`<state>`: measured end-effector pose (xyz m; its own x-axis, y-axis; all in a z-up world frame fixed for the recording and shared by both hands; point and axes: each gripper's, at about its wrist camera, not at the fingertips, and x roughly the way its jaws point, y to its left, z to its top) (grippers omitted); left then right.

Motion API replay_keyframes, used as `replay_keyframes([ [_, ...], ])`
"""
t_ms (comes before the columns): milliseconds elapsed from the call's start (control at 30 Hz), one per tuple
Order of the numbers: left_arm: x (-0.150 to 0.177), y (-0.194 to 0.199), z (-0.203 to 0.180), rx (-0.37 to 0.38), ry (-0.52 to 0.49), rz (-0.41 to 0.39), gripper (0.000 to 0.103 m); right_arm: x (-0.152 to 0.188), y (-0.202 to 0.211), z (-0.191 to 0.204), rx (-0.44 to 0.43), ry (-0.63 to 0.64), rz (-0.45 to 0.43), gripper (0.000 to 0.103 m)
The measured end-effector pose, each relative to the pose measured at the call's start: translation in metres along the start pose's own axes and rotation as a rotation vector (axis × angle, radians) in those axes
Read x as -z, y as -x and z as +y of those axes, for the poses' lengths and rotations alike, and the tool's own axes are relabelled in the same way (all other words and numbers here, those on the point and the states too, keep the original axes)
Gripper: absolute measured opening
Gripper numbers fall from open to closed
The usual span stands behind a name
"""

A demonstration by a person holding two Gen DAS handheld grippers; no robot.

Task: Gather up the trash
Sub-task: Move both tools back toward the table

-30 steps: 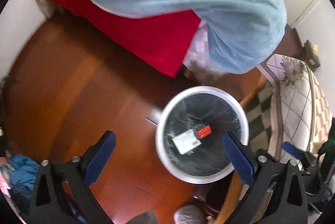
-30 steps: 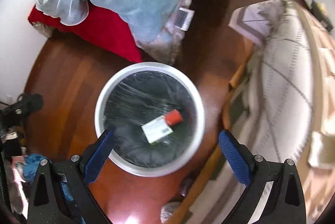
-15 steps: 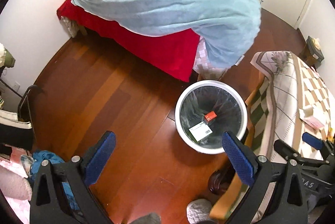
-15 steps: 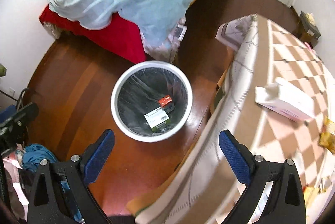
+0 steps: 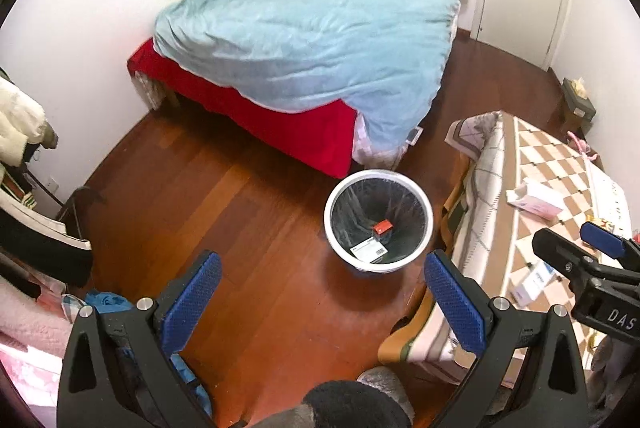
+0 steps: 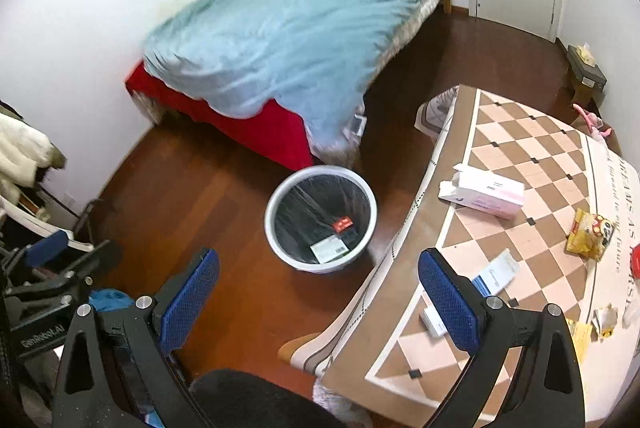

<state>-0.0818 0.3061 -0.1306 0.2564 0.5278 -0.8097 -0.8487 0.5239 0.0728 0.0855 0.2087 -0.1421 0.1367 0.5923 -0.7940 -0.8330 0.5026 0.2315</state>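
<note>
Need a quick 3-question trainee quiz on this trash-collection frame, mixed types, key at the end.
1. True or false: the white round plastic bin with the black liner is empty.
2. Which lies nearest the right gripper: A) pink-and-white carton B) yellow snack wrapper C) blue-and-white flat box?
3. Fill in: both grippers, including the left gripper, are ____.

Key: 1 false, a red-ended box lies inside; 2 C; 3 open.

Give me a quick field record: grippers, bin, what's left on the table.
left gripper: open, empty, above the floor
right gripper: open, empty, at the table edge
trash bin: white, black liner, on the floor between bed and table
in bin: red-ended box with white label
table: checkered cloth
left on table: pink-white carton, yellow snack wrapper, small white boxes, paper scraps
</note>
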Motion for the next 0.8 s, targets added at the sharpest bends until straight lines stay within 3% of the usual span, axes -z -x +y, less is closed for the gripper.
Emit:
replay_keyframes([
  [167,0.010,0.029,-0.028,-0.023,-0.016,-0.052,0.103,0.015,0.042,-0.019,-0.035,-0.044,-0.046,0.101],
  [333,0.026,0.027,-0.073,0.016,-0.045,-0.055,0.103,0.045,0.068,-0.071,-0.010,-0.149,-0.042,0.101],
  [500,0.047,-0.005,-0.141,0.041,-0.137,0.016,0.103,0.095,0.072,-0.165,0.106,-0.337,0.026,0.101],
  [700,0.073,-0.043,-0.219,0.062,-0.256,0.078,0.103,0.160,0.067,-0.278,0.328,-0.536,0.130,0.101],
  [800,0.078,-0.057,-0.248,0.076,-0.299,0.106,0.103,0.189,0.063,-0.320,0.344,-0.652,0.164,0.101],
])
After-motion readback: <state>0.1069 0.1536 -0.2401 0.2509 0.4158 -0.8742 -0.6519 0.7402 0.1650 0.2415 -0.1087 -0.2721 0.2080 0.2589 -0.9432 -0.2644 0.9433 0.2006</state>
